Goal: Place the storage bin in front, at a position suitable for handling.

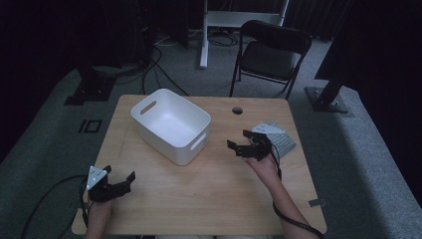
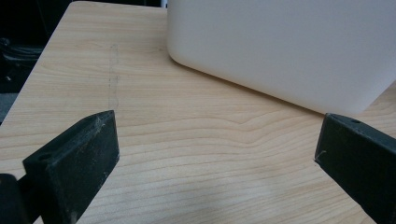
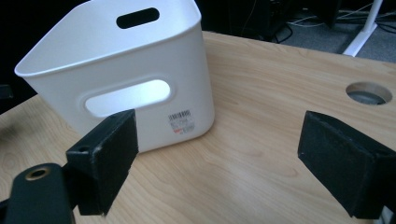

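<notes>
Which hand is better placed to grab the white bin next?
Right, probably. The right claw is open, close to the white bin and faces its handle slot. The left claw, also open, sits farther back near the table edge.

the left gripper (image 2: pixel 217 154) hangs low over the pale wooden table (image 2: pixel 196 140), its two black jaws spread wide apart with bare wood grain between them. ahead, near the upper right, stands the rounded lower corner of a white bin (image 2: pixel 280 46), resting on the tabletop, clear of both jaws
</notes>
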The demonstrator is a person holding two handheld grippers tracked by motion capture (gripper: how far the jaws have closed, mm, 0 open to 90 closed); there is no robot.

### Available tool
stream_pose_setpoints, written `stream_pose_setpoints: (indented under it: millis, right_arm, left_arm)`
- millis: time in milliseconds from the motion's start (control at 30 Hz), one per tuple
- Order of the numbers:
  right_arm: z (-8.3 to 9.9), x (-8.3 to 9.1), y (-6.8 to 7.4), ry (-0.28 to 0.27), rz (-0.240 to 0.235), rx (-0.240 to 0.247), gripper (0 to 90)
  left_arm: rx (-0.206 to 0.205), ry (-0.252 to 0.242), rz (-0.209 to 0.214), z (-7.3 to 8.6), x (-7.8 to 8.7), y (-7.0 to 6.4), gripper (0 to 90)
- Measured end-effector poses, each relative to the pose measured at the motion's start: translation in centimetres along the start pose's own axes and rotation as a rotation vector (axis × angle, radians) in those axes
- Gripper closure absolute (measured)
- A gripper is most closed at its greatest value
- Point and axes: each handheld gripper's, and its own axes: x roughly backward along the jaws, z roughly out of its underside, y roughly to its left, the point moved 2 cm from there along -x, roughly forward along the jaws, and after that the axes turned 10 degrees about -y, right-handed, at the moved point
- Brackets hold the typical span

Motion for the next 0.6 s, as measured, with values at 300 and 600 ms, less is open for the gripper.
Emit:
stream_pose_setpoints:
  millis: [300, 600]
  right_arm:
    - [-2.2, -1.2, 0.7, -0.023, -0.007, 0.005, 21.1]
    - [-3.8, -3.4, 1.1, 0.006, -0.01, 0.045, 22.4]
  left_arm:
    - [-0.002, 0.002, 0.002, 0.0, 0.0, 0.0, 0.0]
    - [-0.008, 0.005, 0.004, 0.0, -0.1, 0.0, 0.0]
